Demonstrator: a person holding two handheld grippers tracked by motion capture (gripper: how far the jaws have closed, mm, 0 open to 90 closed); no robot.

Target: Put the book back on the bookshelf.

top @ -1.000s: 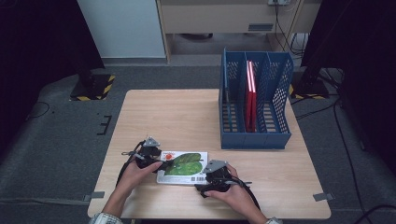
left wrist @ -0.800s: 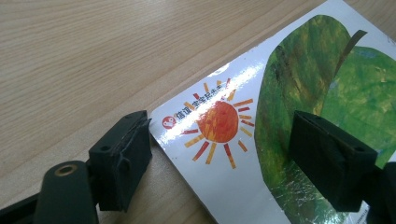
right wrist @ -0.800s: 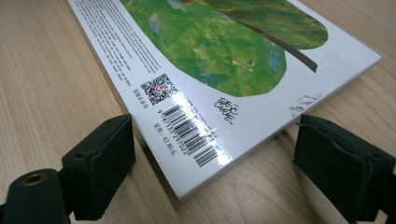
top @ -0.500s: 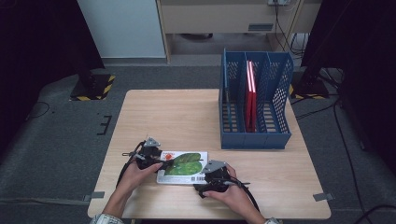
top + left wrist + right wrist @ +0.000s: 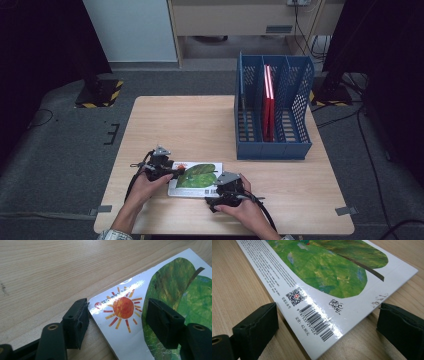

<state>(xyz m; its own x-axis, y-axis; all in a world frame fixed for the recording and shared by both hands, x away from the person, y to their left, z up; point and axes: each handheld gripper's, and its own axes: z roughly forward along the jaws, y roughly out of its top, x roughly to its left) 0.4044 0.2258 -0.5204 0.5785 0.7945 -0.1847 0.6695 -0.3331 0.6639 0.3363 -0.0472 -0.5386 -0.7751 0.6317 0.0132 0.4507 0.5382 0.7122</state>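
Picture book (image 5: pixel 196 178) lies flat on the tabletop (image 5: pixel 200 125) at lower centre. Left gripper (image 5: pixel 175 171) straddles its corner, jaws half-wide and just closing, one touching the edge. Right gripper (image 5: pixel 218 190) spreads its jaws wide around the barcode corner, just opening.

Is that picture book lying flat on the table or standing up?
Lying flat: the book rests back cover up on the table, barcode and green leaf facing upward.

Lab: taped table (image 5: pixel 200 125), hazard-striped stand bases (image 5: pixel 99 93).

White picture book (image 5: pixel 196 178), green leaf cover, flat on table's near edge.
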